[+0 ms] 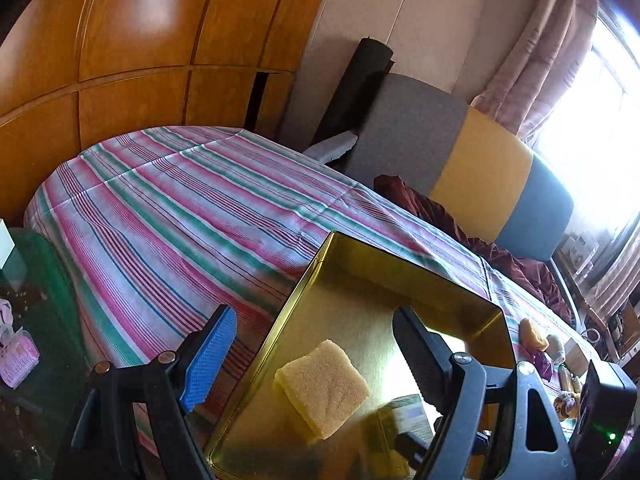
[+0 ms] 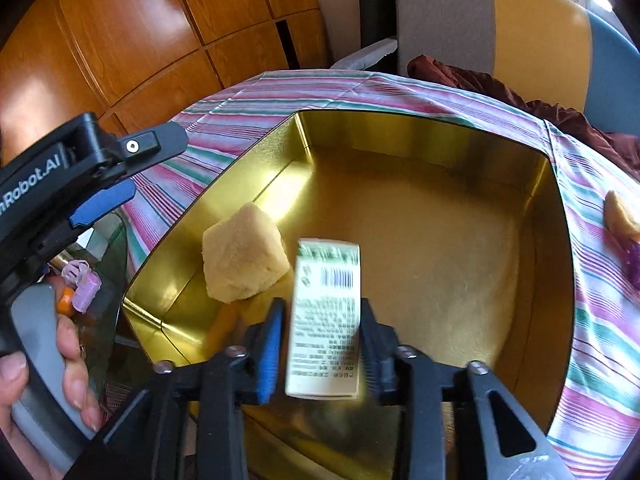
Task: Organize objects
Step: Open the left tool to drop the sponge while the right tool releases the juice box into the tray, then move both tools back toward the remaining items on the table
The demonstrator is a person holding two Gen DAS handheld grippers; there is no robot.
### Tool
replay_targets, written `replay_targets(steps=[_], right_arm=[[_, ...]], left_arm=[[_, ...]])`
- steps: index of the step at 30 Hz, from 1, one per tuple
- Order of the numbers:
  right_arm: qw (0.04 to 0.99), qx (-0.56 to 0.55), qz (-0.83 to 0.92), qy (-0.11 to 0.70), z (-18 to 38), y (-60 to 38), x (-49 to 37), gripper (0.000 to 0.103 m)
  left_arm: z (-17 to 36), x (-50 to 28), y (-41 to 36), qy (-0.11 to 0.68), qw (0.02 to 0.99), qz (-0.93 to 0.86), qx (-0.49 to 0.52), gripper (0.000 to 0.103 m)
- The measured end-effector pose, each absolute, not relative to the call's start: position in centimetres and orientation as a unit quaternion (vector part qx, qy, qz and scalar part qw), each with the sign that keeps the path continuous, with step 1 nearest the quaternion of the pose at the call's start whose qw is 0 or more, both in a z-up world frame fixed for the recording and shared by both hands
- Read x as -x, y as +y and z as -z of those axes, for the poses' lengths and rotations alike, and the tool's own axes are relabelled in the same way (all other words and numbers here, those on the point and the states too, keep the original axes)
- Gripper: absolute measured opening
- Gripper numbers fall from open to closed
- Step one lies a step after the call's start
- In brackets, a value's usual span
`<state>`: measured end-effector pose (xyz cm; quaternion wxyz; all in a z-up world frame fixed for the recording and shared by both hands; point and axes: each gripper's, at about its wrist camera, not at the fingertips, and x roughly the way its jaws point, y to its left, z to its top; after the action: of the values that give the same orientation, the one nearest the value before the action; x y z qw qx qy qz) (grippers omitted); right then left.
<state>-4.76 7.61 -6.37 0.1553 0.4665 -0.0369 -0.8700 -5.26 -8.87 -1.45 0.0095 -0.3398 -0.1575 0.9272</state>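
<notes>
Covering the worktop [image 1: 168,208], striped cloth is seen around the gold tin [image 2: 556,264], whose floor beyond the sponge [image 2: 242,254] lies bare. Left tool [image 1: 308,356] is spread empty; only the right wrist view shows the right tool [image 2: 320,344], slightly parted about a blurred label box [image 2: 326,312].

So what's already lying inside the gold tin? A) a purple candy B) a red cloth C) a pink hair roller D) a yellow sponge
D: the yellow sponge lies on the floor of the gold tin, near its left wall.
</notes>
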Motion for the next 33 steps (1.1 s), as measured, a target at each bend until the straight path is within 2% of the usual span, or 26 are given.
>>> replay_targets(steps=[3,14,20,33], right_arm=[[0.156,-0.459,0.874,-0.029,5.9,7.4,4.4,0.058],[0.149,-0.427,0.892,0.008,3.7,8.3,2.1,0.058],[0.133,-0.413,0.901,0.007,2.5,10.3,0.9,0.065],[0.011,-0.385,0.922,-0.038,0.9,22.5,-3.9,0.065]], left_arm=[[1.5,5.2,-8.8,-0.162,0.016,-0.927,0.338,0.081],[1.6,4.9,-7.9,-0.163,0.034,-0.926,0.340,0.081],[1.6,4.5,-6.6,-0.161,0.069,-0.923,0.342,0.081],[0.8,2.1,-0.4,-0.112,0.183,-0.916,0.340,0.081]])
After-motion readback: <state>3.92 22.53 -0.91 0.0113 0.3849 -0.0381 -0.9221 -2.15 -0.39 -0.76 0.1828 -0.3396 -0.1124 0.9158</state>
